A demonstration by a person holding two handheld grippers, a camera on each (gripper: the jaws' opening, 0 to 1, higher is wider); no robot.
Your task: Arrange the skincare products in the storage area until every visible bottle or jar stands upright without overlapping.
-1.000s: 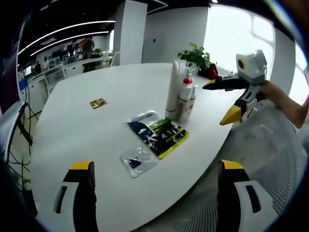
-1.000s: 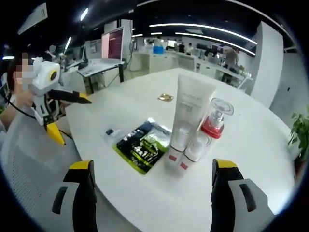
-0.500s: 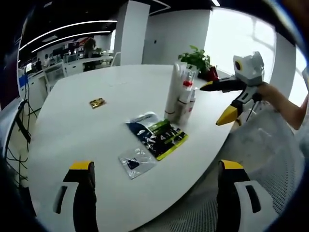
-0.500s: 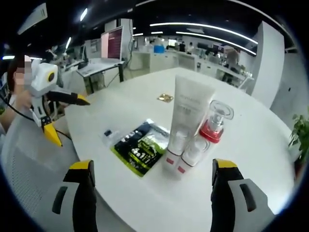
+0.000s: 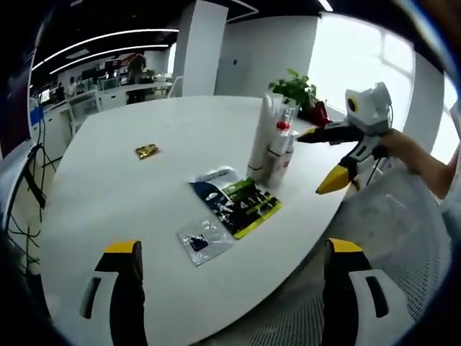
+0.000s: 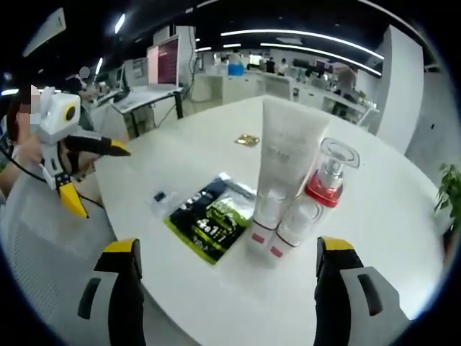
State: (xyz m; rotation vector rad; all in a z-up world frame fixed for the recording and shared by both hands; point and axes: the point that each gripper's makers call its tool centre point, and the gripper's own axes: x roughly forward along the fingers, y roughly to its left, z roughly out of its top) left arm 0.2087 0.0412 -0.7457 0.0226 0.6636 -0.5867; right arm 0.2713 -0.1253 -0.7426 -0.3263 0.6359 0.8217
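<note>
Closer now, the right claw (image 6: 225,267) has neared the tube (image 6: 284,162) and pump bottle (image 6: 317,198) standing upright, touching, mid-desk (image 6: 403,216); both claws gape wide and empty, so I'd approach slowly, avoiding toppling either.

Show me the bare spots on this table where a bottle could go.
Free: the wide white table between the gold packet and the dark sachet, and the far side beyond the tall tube. Crowded: the near edge, where sachet, small clear bag, tube and red-collared bottle sit close.
</note>
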